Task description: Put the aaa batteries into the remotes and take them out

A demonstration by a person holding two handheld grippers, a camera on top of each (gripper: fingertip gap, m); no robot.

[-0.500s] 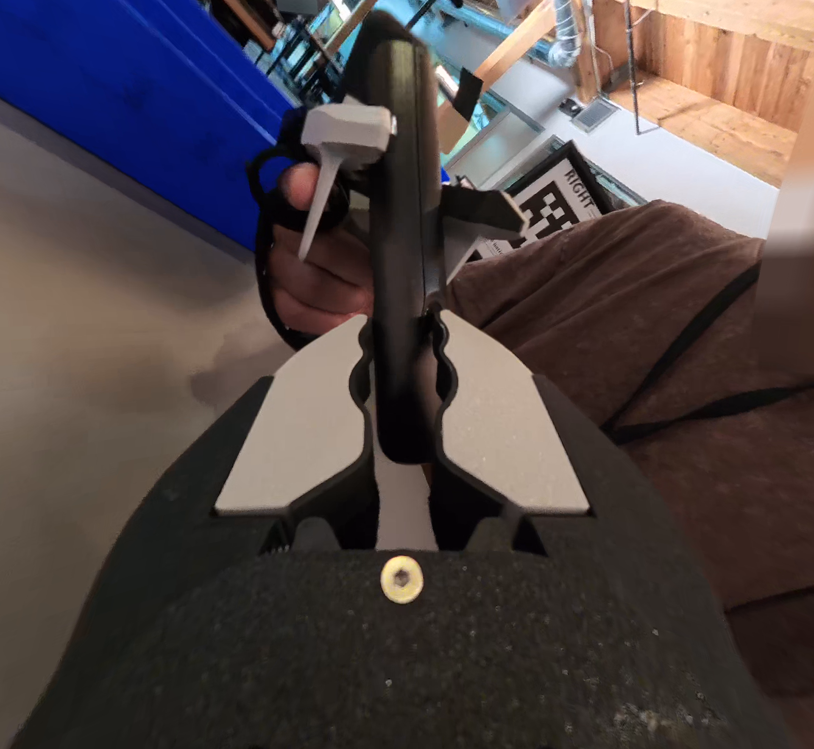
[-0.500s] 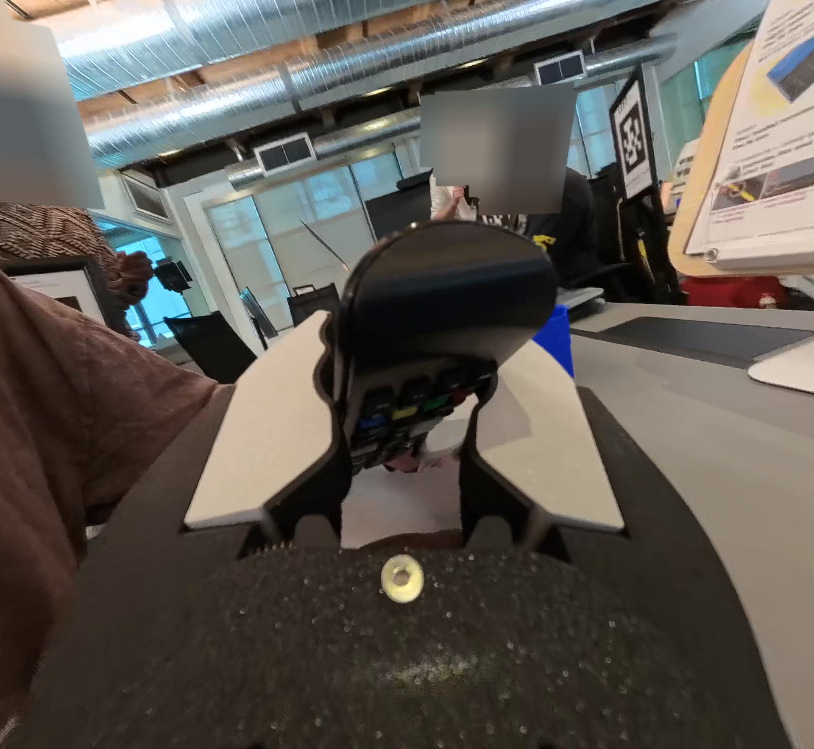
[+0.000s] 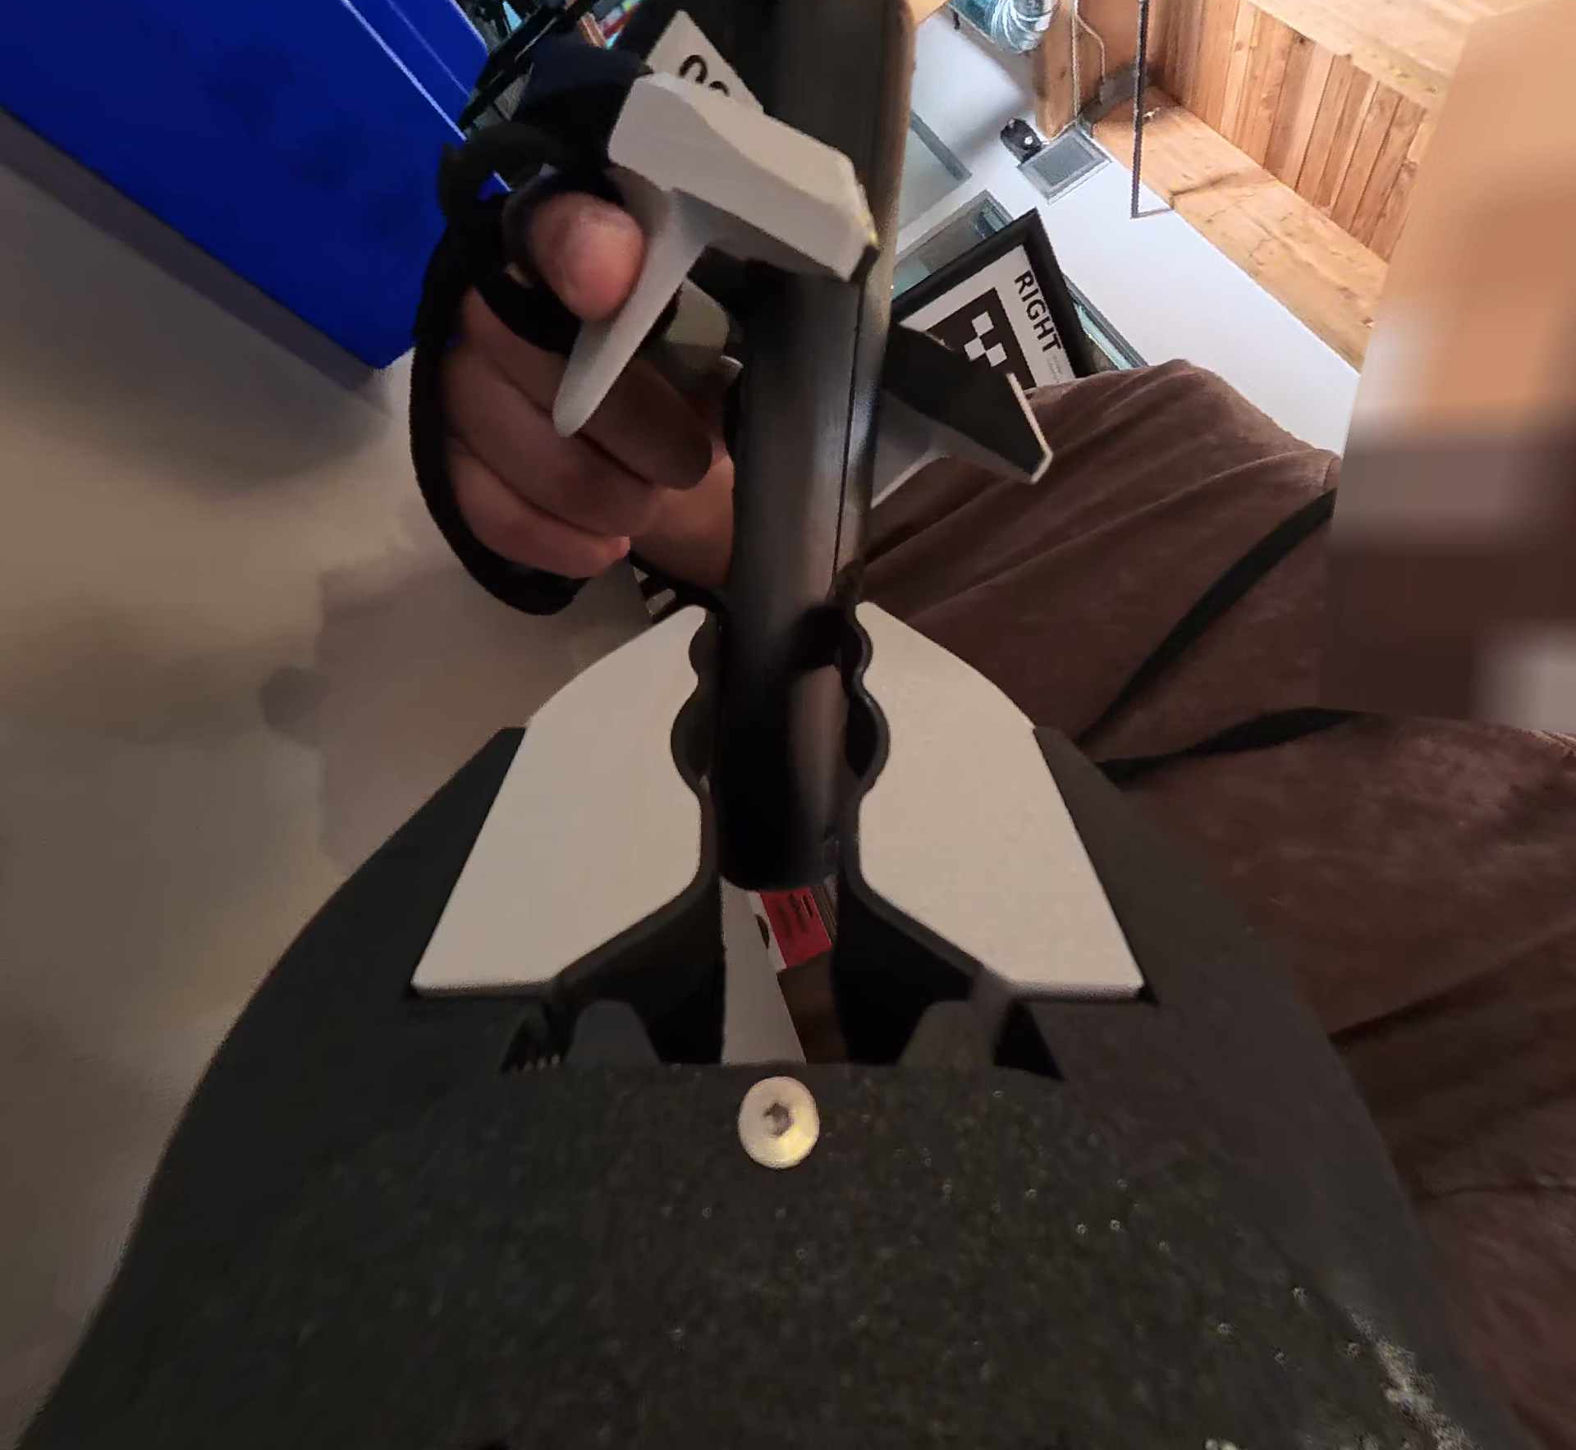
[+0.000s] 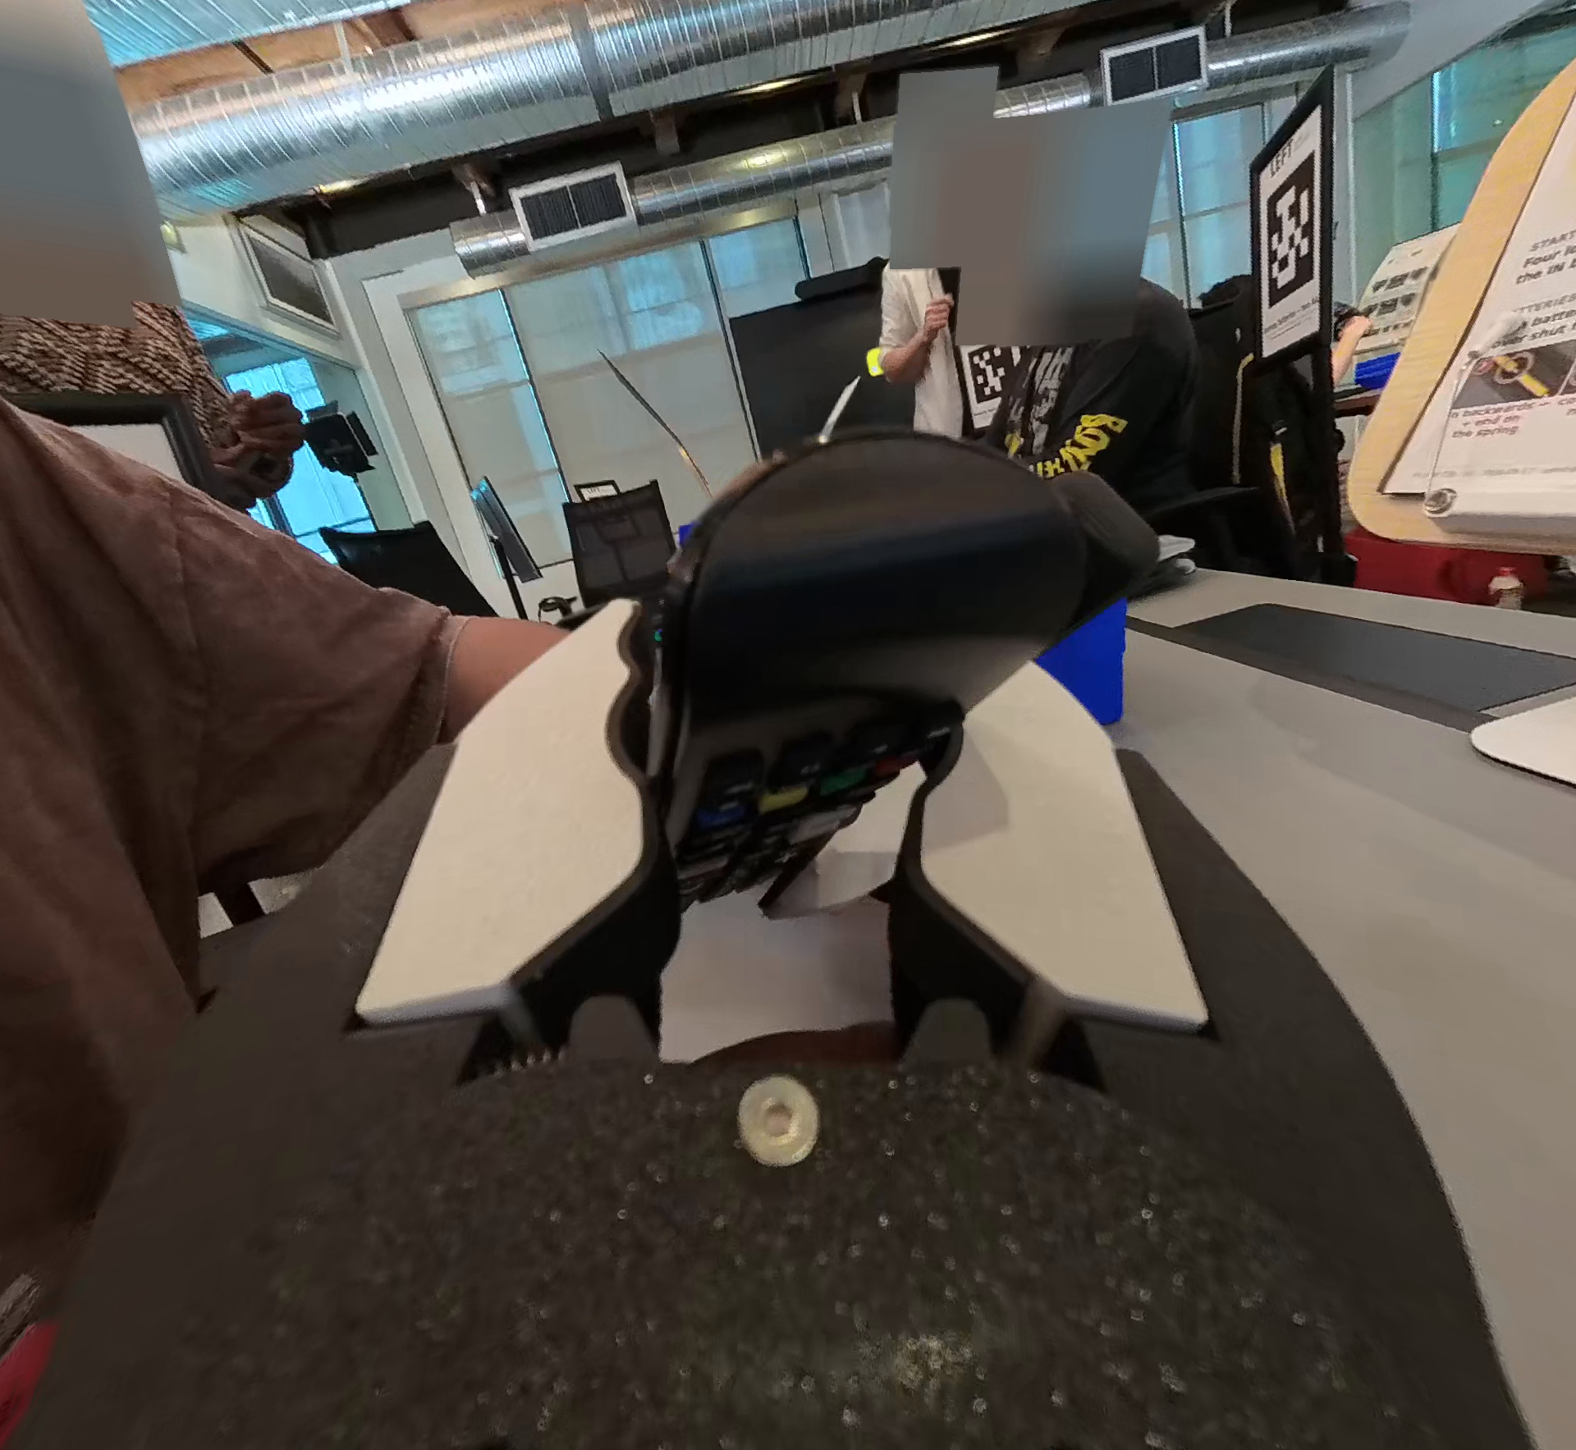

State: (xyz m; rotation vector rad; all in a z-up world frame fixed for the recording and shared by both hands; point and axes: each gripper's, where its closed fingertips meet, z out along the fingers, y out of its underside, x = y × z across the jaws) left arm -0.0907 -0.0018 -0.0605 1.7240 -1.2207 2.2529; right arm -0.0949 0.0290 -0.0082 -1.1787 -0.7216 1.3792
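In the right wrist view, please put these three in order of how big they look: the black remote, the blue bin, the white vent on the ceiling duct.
1. Remote, held between the right gripper fingers and very near the camera, so its apparent size is exaggerated.
2. and 3. Blue bin and vent look about equal; the remote hides part of the bin, so no ranking.

The remote (image 3: pixel 802 471) now tilts, nearer the left camera, a red label showing

black remote (image 3: pixel 802 471), blue bin (image 3: pixel 213 88)

Black tongs (image 3: pixel 780 761) w/ grey pads, 1 brass screw; brown sleeve (image 4: pixel 170 684).
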